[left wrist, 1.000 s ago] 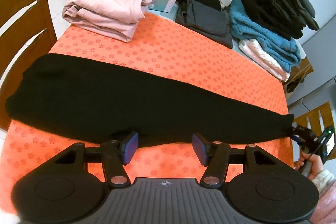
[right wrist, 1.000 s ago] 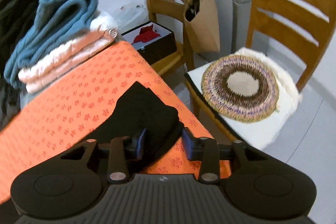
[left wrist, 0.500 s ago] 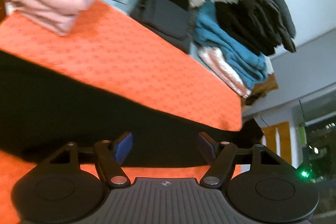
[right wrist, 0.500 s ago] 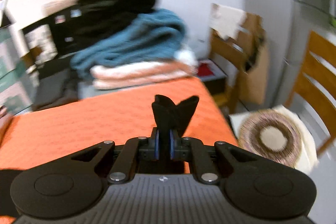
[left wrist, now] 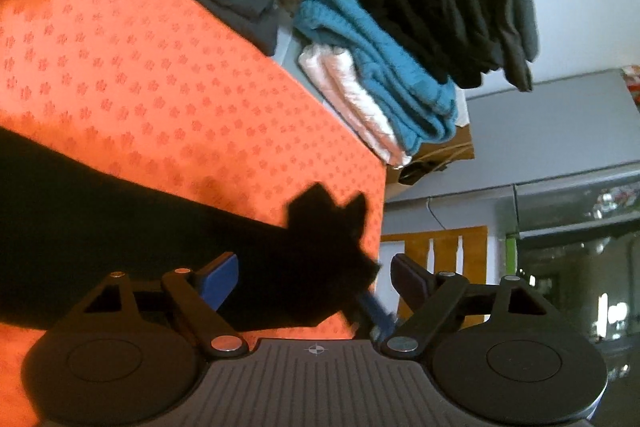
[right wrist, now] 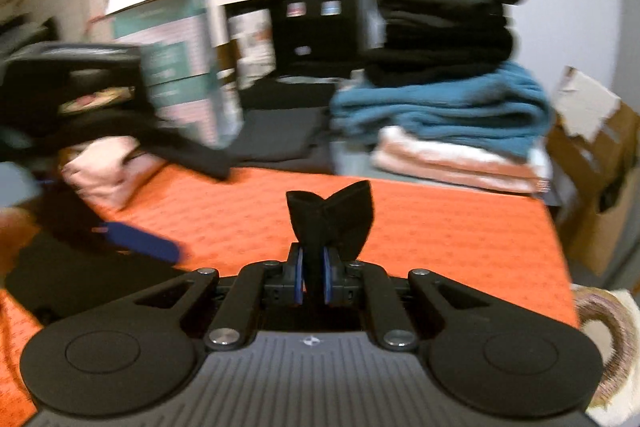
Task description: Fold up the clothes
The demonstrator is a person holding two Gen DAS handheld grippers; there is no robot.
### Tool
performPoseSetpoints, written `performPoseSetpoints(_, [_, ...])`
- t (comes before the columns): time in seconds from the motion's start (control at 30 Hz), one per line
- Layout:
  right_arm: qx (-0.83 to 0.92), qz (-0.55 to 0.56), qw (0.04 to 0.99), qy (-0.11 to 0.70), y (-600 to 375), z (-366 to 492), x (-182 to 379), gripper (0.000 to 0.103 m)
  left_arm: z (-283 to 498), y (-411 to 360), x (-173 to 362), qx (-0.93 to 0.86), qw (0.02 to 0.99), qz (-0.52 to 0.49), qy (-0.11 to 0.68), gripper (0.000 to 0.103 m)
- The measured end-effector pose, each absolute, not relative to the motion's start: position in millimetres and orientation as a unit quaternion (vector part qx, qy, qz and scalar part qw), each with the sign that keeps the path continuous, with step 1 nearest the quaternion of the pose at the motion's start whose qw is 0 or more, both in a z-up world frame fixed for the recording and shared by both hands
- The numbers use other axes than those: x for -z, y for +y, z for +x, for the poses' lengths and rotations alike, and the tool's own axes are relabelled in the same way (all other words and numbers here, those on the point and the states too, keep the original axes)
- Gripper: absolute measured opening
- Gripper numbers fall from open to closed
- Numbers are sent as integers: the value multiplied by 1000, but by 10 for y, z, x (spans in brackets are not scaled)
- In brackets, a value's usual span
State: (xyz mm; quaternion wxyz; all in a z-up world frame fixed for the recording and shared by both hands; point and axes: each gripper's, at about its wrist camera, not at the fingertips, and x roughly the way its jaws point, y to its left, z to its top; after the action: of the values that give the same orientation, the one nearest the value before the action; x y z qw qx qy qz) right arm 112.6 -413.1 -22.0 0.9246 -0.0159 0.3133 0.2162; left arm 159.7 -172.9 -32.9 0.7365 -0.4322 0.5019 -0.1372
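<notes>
Left wrist view showed the orange cloth [left wrist: 168, 83], a flat sheet stamped with small flower marks, covering the table under everything else. Across it lay the black garment [left wrist: 120, 227], a long, soft, matte band of knit, its far end lifted off the cloth into a crumpled peak. Beyond stood a stack of folded clothes [left wrist: 420, 39]: dark fleece on top, nubbly teal knit in the middle, smooth pale pink at the bottom.

The right gripper [right wrist: 311, 277] was clenched on that lifted end, the fabric flaring above its blue pads [right wrist: 297, 281] like a small tulip. The left gripper [left wrist: 312, 279] was spread wide and held nothing, hovering over the garment's near edge.

Judged from this, the step was carrying the held end over toward the other end to halve the length. Doing it well probably meant keeping the pinch firm, lifting just enough that the limp knit cleared itself without dragging the lower layer, and using the free gripper to pin the resting cloth so the edges met squarely.
</notes>
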Motion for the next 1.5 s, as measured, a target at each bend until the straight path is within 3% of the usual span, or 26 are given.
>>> performPoseSetpoints(0.3, [-309, -56, 895, 316, -3502, 846, 195, 11, 1553, -1507, 664, 82, 697, -483, 524, 85])
performPoseSetpoints(0.77, [-356, -121, 866, 330, -2898, 514, 153, 12, 1285, -1031, 635, 78, 707, -489, 506, 83])
performPoseSetpoints(0.8, [-360, -120, 864, 330, -2871, 497, 149, 12, 1256, -978, 649, 75, 705, -492, 505, 80])
performPoseSetpoints(0.93, [-357, -97, 865, 340, -2913, 454, 118, 13, 1151, -804, 661, 77, 717, -483, 497, 22])
performPoseSetpoints(0.97, [-357, -91, 865, 342, -2923, 444, 110, 14, 1124, -756, 653, 79, 724, -477, 492, 16])
performPoseSetpoints(1.07, [-354, -74, 864, 349, -2955, 412, 87, 16, 1060, -616, 632, 88, 735, -469, 481, 15])
performPoseSetpoints(1.2, [-351, -50, 864, 358, -2997, 369, 56, 27, 986, -398, 608, 97, 748, -454, 474, 14])
performPoseSetpoints(1.5, [-289, -11, 872, 395, -3373, 358, 147, 31, 855, 200, 796, 105, 752, -447, 473, 14])
